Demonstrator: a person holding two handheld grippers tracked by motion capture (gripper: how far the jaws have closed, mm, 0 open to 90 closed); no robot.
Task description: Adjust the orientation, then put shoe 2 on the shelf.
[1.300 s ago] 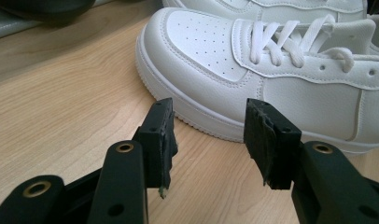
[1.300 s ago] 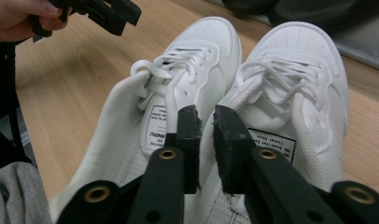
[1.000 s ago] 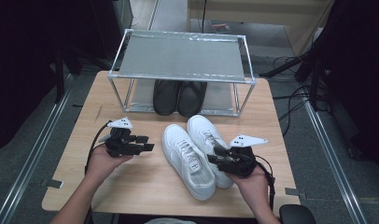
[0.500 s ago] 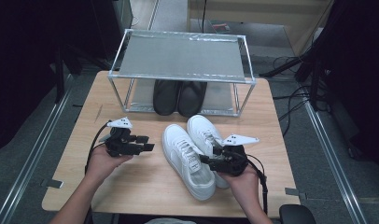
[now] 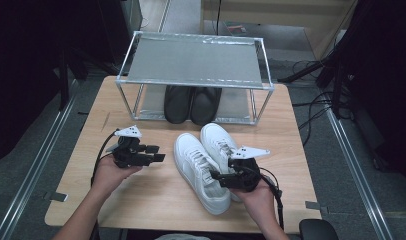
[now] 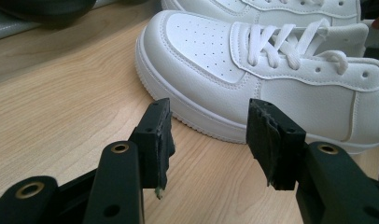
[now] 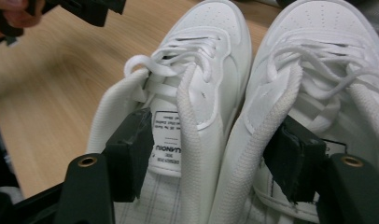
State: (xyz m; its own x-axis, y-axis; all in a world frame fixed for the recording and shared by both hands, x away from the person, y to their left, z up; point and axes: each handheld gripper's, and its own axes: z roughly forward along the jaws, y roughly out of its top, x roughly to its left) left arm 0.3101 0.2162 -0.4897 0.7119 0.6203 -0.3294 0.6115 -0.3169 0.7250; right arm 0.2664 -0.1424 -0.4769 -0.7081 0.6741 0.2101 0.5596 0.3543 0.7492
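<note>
Between the right gripper's (image 7: 215,168) parted jaws, which have just been opening, stand the adjoining collars of two white leather lace-up sneakers (image 7: 201,93); one jaw sits inside each shoe, pads not pressing. Ahead of the left gripper (image 6: 211,140), open and empty, lies the nearer sneaker's side.

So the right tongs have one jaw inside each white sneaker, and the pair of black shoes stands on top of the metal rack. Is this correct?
Not quite. The black shoes stand under the metal rack, on its lower level, not on top; the high view shows this. The rest is right: the right tongs have one jaw inside each of the white sneakers, as the right gripper view shows.
</note>
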